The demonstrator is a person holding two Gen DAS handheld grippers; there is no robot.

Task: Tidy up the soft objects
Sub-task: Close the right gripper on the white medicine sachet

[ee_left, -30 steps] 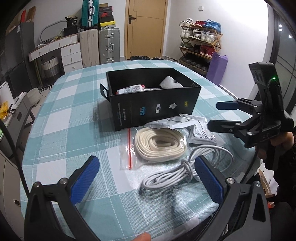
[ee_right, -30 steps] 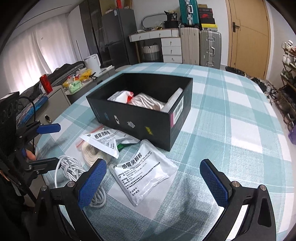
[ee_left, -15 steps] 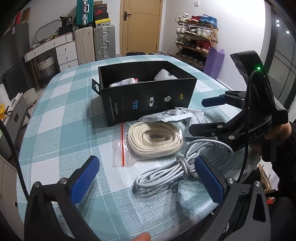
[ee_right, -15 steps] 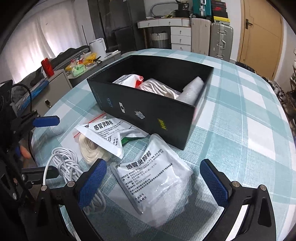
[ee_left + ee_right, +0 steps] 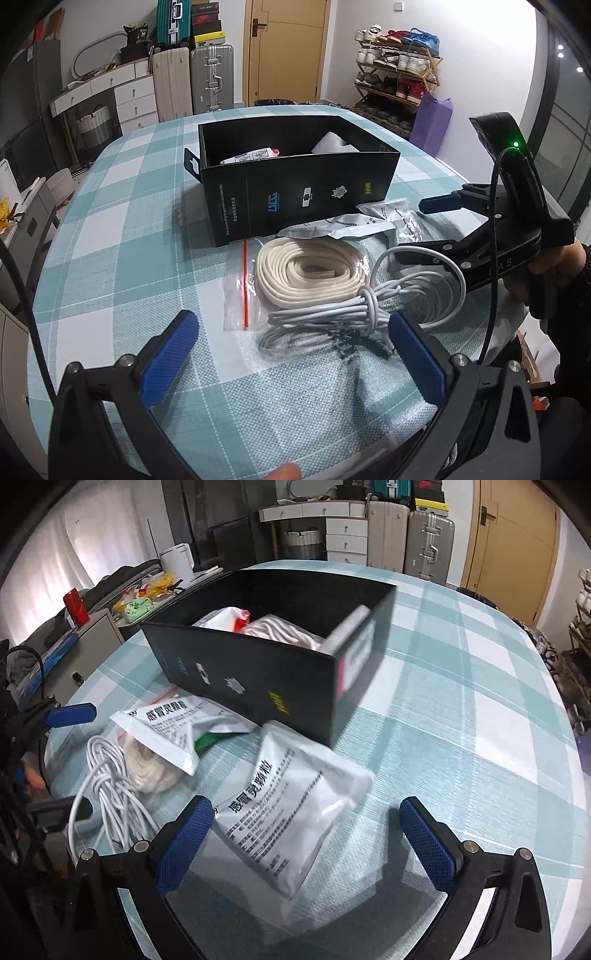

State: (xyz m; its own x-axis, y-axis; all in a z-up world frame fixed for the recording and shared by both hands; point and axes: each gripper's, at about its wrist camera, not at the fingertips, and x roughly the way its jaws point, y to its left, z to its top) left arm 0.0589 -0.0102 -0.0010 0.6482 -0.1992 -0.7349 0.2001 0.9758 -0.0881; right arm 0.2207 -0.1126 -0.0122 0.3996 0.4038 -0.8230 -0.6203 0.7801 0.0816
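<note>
**Both jaws wide, nothing held; right one lined up on foil pouch**

Right gripper (image 5: 304, 834): jaws spread wide, empty, low over the counter. Flat silver foil pouch with black print (image 5: 291, 801) lies directly ahead between the two blue pads, near end already inside the gap, closer to the left pad. Its long axis runs away from the jaws, slanting up-right toward the open black cardboard box (image 5: 280, 657); far corner sits just beside the box's front wall. Frame is motion-blurred, so contact with the pads cannot be told.

Left gripper (image 5: 291, 362): jaws also wide, empty. Bundled white cable (image 5: 354, 310) lies just ahead of them, slightly toward the right pad, long axis crosswise to the fingers. Beyond it, nearer the box, a cream flat cord coiled in a clear zip bag with red seal strip (image 5: 310, 269); a second silver foil pouch (image 5: 332, 227) overlaps that bag's far edge, in front of the box wall.

Box already holds several soft packets and a white foam piece. Four items remain outside it, all on the teal-and-white checked tablecloth (image 5: 122, 258) in front of the box.

Judgement: right hand is the nearer one to the big pouch, likely next pick. Pouch is thin and flat, so the pads probably need to pinch across its narrow width; slippery foil may slide.
</note>
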